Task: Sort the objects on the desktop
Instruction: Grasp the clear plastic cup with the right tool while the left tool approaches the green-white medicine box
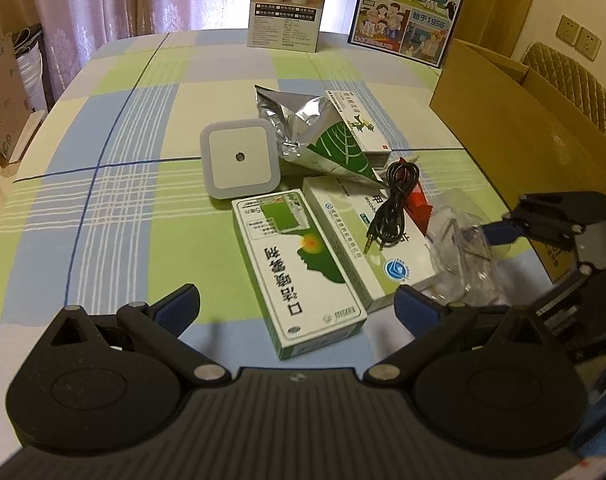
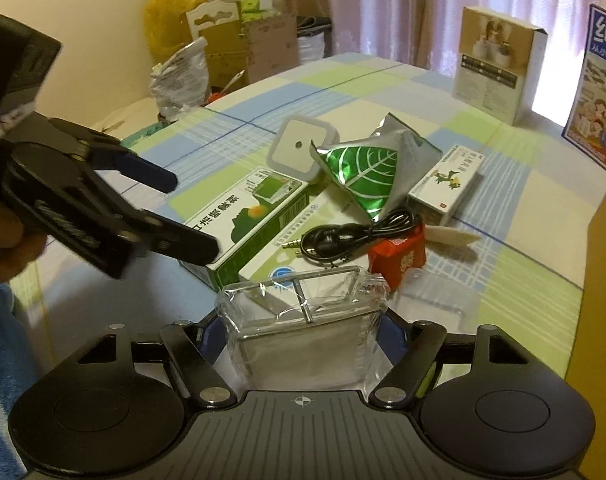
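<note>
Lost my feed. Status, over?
Right gripper shut on clear plastic pack. Left gripper open over green medicine box. Black cable lies across neighbouring box.

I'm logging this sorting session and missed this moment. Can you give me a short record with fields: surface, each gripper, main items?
surface: table with checked cloth
right gripper: jaws closed around clear plastic packet
left gripper: open, empty, over green-and-white box
black cable: coiled on white box
other items: square night light, foil pouch, red packet
cardboard box: at the table's right edge
</note>
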